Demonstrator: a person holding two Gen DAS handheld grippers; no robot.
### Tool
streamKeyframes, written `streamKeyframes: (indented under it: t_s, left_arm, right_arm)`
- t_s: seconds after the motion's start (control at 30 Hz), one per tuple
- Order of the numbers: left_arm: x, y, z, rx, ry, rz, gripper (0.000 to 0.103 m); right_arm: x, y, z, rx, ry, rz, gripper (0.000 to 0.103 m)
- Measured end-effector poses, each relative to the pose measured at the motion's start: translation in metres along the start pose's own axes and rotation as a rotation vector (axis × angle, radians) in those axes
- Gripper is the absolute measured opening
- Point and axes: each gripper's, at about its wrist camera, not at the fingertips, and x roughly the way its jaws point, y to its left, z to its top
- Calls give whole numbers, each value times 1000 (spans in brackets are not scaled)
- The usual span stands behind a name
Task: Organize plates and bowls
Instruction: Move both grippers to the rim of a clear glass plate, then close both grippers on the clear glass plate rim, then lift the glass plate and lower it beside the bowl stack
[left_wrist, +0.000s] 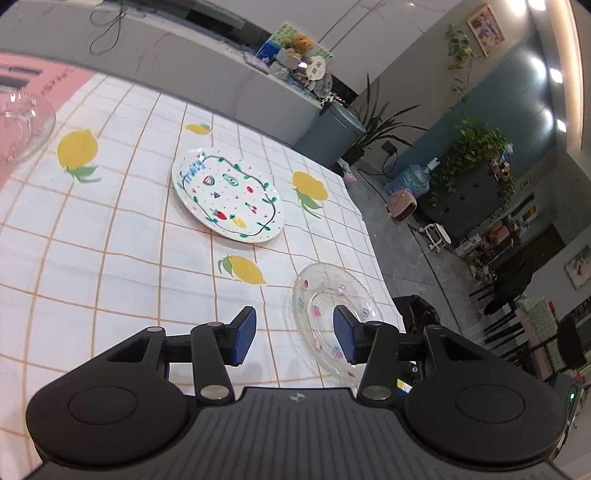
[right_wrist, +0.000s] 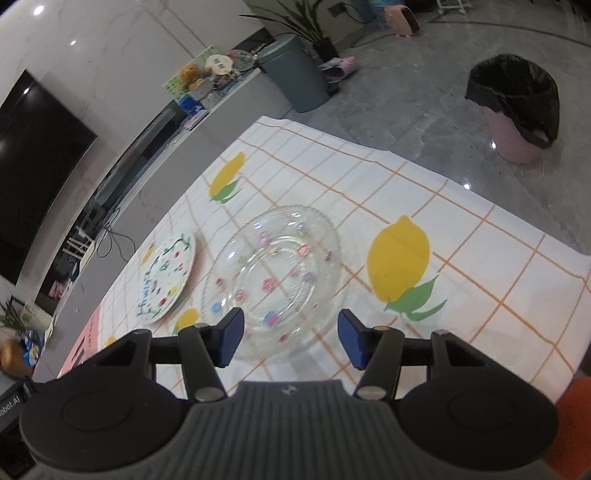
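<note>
Jaws wide apart and empty, the right gripper (right_wrist: 290, 338) hung directly over the clear glass dish with pastel flower dots (right_wrist: 271, 280), just ahead of its fingertips; a clean lift likely meant pinching the near rim squarely.

A white checked tablecloth with yellow lemon prints (right_wrist: 424, 206) covers the desk. On the grey floor beyond stand a grey-blue lidded bin (right_wrist: 295, 75) and a pink bin lined with a black bag (right_wrist: 517, 107).
</note>
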Motion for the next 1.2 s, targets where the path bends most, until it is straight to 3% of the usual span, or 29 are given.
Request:
streamKeyframes:
  t_s: [0.43,0.7,0.73,0.87,1.0,1.07,1.2]
  left_arm:
    - [53,13,15,-77,38,-24,56]
    - [86,-8,7,-5,81,-41,56]
    - [89,-9,6,0,85,-39,54]
    - [95,-15,2,48,97,-19,30]
    - [95,-13,2,56,87,6,16]
    - [93,-12,3,57,92,12,10]
    - [84,-13,1,70,88,10,9]
  right_arm:
    - [31,-3,21,11,-7,-11,54]
    - [35,-16,29,41,-23,-18,26]
    - [35,-19,29,50,-23,-13,25]
    - [35,-23,29,75,-22,-11,16]
    - [35,-22,28,61,-27,-32,7]
    - [35,-24,28,68,-26,-26,6]
    - [31,-22,27,60,-23,-29,6]
